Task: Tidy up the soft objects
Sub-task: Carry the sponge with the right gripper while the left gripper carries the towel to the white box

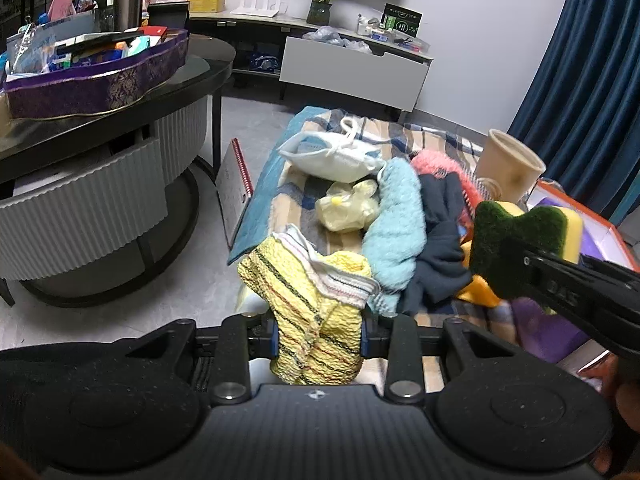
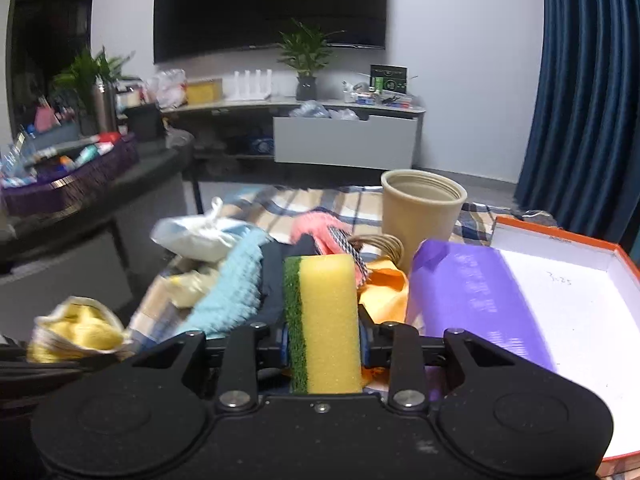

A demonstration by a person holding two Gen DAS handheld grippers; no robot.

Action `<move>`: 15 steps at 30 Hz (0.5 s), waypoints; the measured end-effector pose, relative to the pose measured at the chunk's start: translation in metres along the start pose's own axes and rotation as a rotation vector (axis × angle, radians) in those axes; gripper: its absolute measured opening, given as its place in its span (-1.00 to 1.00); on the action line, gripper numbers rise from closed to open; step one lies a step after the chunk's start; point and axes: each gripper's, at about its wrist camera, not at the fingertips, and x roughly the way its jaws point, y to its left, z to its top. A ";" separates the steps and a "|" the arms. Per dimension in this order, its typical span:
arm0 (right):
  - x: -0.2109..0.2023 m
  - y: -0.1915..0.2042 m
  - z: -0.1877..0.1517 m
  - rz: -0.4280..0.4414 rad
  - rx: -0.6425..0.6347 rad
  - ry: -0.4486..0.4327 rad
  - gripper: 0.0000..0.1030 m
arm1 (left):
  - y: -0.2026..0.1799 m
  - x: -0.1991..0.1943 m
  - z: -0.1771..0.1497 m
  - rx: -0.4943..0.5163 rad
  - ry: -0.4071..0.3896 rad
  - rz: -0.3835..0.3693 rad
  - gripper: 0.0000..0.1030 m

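Sponge point(image 2: 326, 320): I see a yellow block with a green scrub side, upright above the cloth pile.
Right tool point(image 2: 324, 338): pinching my sponge.
Left tool point(image 1: 318, 338): pinching a crumpled yellow striped cloth point(image 1: 316, 312).

The lower end of the yellow cloth point(image 1: 316, 320) is disappearing behind the left claw's point(image 1: 318, 338) housing at bottom centre. In the right wrist view, the orange box point(image 2: 560, 236) is running off the right edge, the purple sheet point(image 2: 472, 292) is blurring, and the sponge's point(image 2: 326, 320) base is hiding behind the right claw point(image 2: 324, 346).
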 end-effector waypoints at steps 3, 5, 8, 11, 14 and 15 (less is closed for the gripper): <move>-0.010 -0.006 0.010 0.033 0.042 0.003 -0.29 | -0.007 -0.003 0.006 0.009 -0.006 0.010 -0.33; -0.019 -0.007 0.016 0.041 0.040 -0.019 -0.29 | -0.012 -0.006 0.014 0.012 -0.011 0.014 -0.33; -0.030 -0.011 0.026 0.049 0.049 -0.049 -0.29 | -0.021 -0.012 0.024 0.029 -0.031 0.017 -0.33; -0.035 -0.014 0.035 0.049 0.055 -0.067 -0.29 | -0.032 -0.019 0.035 0.042 -0.058 0.022 -0.33; -0.041 -0.018 0.041 0.050 0.061 -0.083 -0.29 | -0.040 -0.022 0.043 0.049 -0.068 0.023 -0.33; -0.043 -0.018 0.043 0.049 0.061 -0.091 -0.29 | -0.043 -0.022 0.045 0.050 -0.069 0.022 -0.33</move>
